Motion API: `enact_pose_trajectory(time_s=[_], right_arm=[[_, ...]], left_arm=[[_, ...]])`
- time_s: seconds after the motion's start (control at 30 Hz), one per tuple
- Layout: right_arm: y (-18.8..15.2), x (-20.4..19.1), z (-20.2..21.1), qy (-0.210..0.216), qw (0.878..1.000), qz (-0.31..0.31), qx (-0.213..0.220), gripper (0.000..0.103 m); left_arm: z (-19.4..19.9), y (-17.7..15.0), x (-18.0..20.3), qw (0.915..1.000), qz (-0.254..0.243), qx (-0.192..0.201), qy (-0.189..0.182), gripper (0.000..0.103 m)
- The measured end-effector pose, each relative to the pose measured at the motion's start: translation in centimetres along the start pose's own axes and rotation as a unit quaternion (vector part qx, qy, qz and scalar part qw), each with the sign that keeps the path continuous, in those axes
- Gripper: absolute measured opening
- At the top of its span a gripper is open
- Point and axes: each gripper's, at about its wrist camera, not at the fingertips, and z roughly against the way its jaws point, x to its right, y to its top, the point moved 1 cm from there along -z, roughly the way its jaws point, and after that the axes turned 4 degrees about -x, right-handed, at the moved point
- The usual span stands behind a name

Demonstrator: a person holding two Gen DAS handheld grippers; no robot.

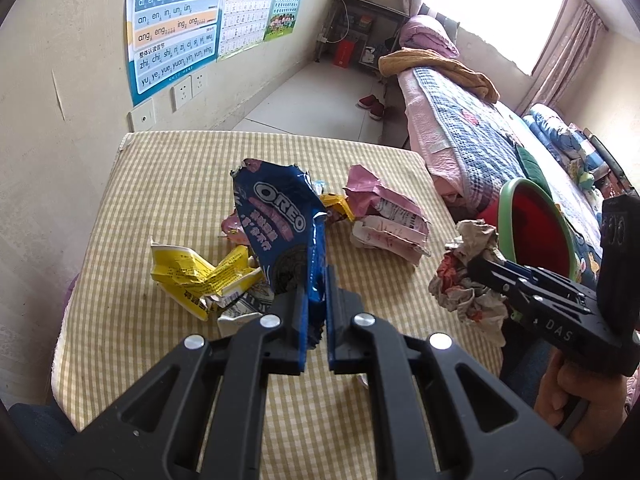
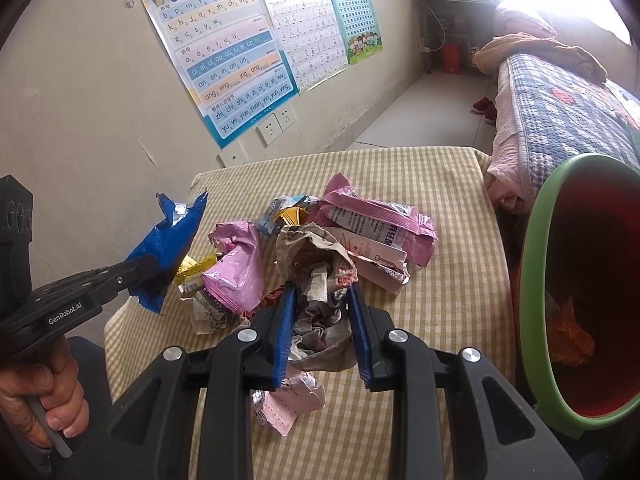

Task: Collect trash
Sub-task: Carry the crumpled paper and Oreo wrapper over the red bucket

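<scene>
My left gripper [image 1: 316,300] is shut on a blue Oreo wrapper [image 1: 280,224] and holds it up above the checked table [image 1: 160,184]; gripper and wrapper [image 2: 168,240] also show at the left of the right wrist view. My right gripper [image 2: 322,308] is shut on a crumpled grey paper wad [image 2: 316,264], seen in the left wrist view [image 1: 468,276] lifted beside the red bin with a green rim [image 2: 536,280]. On the table lie yellow [image 1: 192,276] and pink [image 1: 384,216] wrappers.
The bin [image 1: 532,224] stands tilted at the table's right edge with orange trash [image 2: 572,332] inside. A bed [image 1: 460,120] lies to the right. The wall with posters [image 1: 176,20] and sockets is to the left. A small pink paper [image 2: 288,404] lies near the front.
</scene>
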Motion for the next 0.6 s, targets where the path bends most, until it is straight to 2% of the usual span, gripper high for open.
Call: enact_pose_trajectory(time_s=[0.6], right_arm=[[-1.4, 7.7, 4.8, -0.044, 0.996, -0.063, 0.036, 0.026]], left_arm=[[-2.8, 0.7, 9.5, 0.9954, -0.079, -0.020, -0.051, 0.006]])
